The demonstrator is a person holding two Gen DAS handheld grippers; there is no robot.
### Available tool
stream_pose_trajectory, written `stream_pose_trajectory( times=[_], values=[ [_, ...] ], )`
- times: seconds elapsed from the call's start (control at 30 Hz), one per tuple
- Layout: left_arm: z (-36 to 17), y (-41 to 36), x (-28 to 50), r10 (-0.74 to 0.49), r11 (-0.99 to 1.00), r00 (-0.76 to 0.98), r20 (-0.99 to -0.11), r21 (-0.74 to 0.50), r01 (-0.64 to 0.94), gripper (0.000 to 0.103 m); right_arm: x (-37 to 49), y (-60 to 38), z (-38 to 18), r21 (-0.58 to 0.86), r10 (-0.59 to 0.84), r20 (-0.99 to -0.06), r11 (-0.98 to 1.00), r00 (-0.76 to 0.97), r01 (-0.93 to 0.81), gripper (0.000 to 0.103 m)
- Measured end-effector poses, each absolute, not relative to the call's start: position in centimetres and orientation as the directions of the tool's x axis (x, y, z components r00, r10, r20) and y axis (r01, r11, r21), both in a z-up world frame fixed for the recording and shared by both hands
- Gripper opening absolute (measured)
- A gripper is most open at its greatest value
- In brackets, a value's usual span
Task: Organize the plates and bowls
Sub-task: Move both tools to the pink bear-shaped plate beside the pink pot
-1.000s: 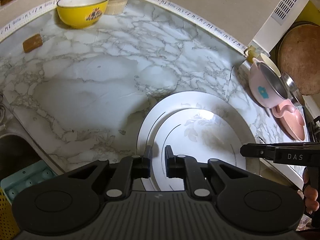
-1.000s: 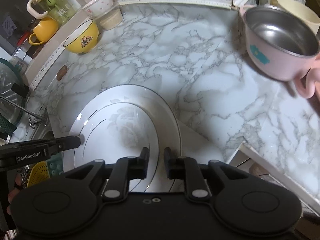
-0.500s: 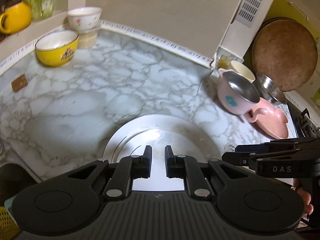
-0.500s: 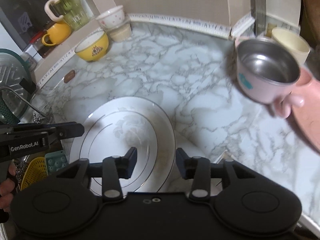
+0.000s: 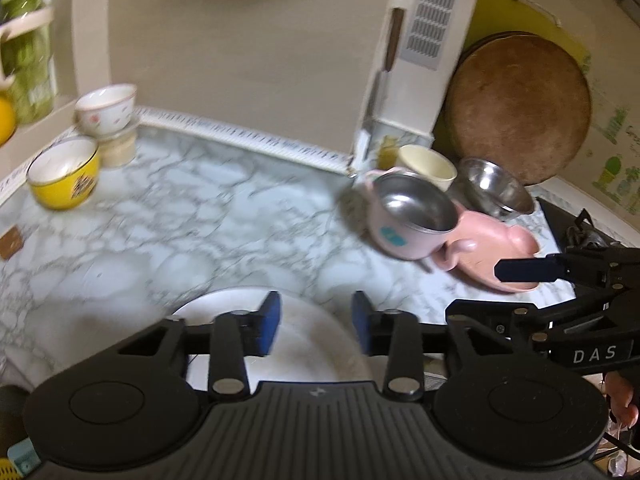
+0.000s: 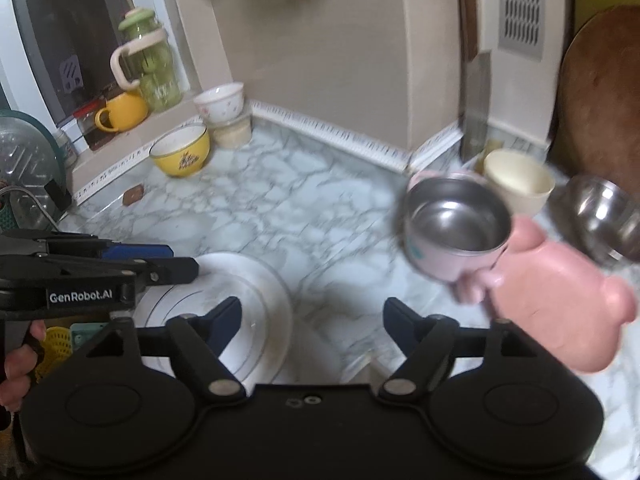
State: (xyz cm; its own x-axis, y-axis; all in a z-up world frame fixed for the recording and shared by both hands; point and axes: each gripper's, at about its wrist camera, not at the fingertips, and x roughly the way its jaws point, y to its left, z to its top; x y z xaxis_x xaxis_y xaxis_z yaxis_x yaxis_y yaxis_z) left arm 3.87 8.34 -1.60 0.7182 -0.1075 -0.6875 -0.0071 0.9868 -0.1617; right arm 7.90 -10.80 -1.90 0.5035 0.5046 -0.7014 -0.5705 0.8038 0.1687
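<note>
Counter: marble-pattern worktop in a kitchen corner, beige wall behind, a patterned strip along the back edge.
Plates: white plate stack lies flat at the near edge of the counter, a smaller plate on a larger one; in the right wrist view the same stack is left of centre.
Left gripper: left gripper is above the near part of the plates; its jaws are opening, nothing is between them and the pads touch nothing.
Right gripper: right gripper stands wide apart and its jaws are opening more; only the counter and the plate edge show in the gap, nothing is grasped.
Hands: a hand holds the left tool at the left border of the right wrist view.
Yellow bowl: yellow bowl stands upright at the far left, near the wall strip.
Floral bowl: white floral bowl sits on top of a beige container, just behind the yellow bowl.
Pink bowl: pink bowl with steel lining is tilted, leaning on the pink tray at the right.
Others at right: cream cup and steel bowl behind the pink one; round wooden board leans on the wall.
Window ledge: green jar and yellow mug.
</note>
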Motion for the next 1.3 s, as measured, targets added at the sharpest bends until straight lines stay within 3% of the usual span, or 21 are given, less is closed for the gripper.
stream_pose_trajectory(
  times=[0.07,0.27,0.6,1.3],
  values=[
    [-1.1,7.0,4.2,-0.108,0.989,0.731,-0.674,-0.144,0.014,0.055,8.0,-11.9,-1.4,0.158,0.501,-0.687,0.81,0.526,-0.565,0.086],
    [-0.1,3.4,5.4,-0.118,0.992,0.758,-0.642,-0.113,0.059,0.074,8.5,-15.5,-0.6,0.123,0.47,-0.65,0.841,0.597,-0.528,0.1],
    [-1.1,-1.9,8.8,-0.153,0.987,0.752,-0.641,-0.142,0.08,0.077,9.8,-21.0,-1.2,0.049,0.36,-0.625,0.904,0.693,-0.425,0.103],
    [-6.7,-13.8,15.5,-0.208,0.978,0.717,-0.666,-0.113,0.178,0.077,16.3,-33.0,-8.8,0.065,0.148,-0.754,0.986,0.64,-0.152,0.099]
  ],
)
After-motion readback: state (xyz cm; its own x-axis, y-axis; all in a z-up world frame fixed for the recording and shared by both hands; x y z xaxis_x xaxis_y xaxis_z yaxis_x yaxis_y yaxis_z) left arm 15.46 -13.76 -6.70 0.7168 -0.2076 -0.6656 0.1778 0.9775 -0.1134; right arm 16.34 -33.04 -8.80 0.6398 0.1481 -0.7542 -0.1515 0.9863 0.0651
